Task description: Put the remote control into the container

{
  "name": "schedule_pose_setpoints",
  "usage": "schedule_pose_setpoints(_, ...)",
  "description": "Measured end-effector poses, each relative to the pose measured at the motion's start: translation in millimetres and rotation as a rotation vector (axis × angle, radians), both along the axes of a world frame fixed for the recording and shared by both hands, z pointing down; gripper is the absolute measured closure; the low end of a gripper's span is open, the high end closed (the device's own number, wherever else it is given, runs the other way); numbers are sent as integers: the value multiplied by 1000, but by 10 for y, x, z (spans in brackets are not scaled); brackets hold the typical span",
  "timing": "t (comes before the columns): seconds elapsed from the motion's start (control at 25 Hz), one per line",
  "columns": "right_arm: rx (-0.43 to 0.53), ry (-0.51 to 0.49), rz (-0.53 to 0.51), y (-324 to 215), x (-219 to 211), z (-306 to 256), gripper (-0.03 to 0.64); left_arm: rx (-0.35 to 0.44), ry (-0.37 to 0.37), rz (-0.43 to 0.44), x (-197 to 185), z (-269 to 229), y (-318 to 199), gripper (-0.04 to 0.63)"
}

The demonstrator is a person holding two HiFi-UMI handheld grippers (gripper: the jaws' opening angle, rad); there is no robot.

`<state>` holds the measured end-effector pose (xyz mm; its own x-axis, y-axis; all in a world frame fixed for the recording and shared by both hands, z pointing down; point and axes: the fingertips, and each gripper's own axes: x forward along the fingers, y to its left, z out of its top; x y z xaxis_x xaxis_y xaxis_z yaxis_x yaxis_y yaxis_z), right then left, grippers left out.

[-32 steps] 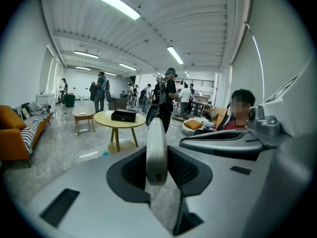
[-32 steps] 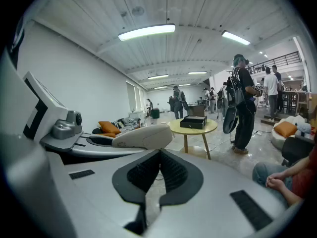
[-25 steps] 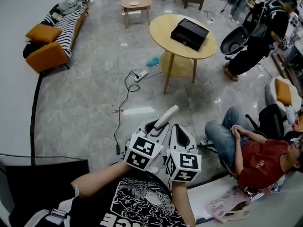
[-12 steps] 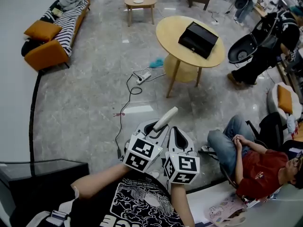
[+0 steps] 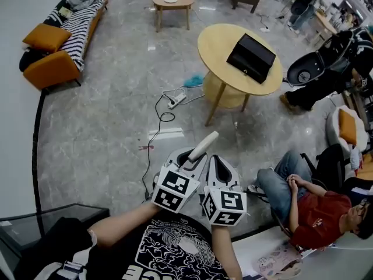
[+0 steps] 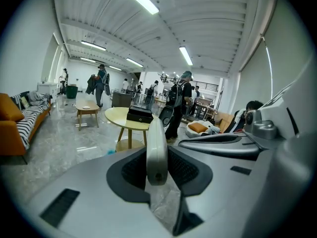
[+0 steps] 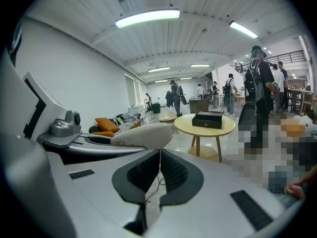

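Observation:
A slim white remote control [image 5: 204, 145] sticks up and forward out of my left gripper [image 5: 195, 156], which is shut on its lower end. In the left gripper view the remote [image 6: 156, 150] stands edge-on between the jaws. My right gripper [image 5: 221, 163] is held tight beside the left, jaws shut with nothing between them; the remote [image 7: 143, 134] shows just to its left. The container, a black box [image 5: 251, 58], lies on a round yellow table [image 5: 214, 44] far ahead across the floor, also in the gripper views as the box [image 6: 139, 114] [image 7: 208, 119].
A power strip with a cable [image 5: 173, 97] lies on the grey floor between me and the table. A seated person in a red shirt [image 5: 315, 217] is at the right. A dark stroller [image 5: 309, 72] stands by the table; an orange sofa [image 5: 49, 57] lines the left wall.
The head view has swung, so the table and box sit further right and a little lower. Both grippers keep the same pose, with the remote still held.

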<state>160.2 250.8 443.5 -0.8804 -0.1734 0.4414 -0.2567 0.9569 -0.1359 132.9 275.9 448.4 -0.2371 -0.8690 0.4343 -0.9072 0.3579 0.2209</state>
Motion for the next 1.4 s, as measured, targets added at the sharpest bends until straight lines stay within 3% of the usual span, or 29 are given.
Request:
schedule_pose_setpoints(0.2,9,-5,9,81,-262,-21,592,7,25,9,-224,13,91,489)
schedule_pose_setpoints(0.36,35,-19,4,124,-468,-80,592,8,3,20,-388,-10,151,489)
schedule_pose_setpoints(0.84,23,-55,-29,53,-808,-61,592,-5,-13,-34,-757,28,123,489)
schedule_pose_setpoints(1.12,3,-64,-8,-300,-1066,39,592,-30,-25,2,-1000,100,-252,489)
schedule_pose_setpoints(1.4,-34,-49,28,-1112,-1246,76,592,-56,-19,36,-1214,92,-1094,489)
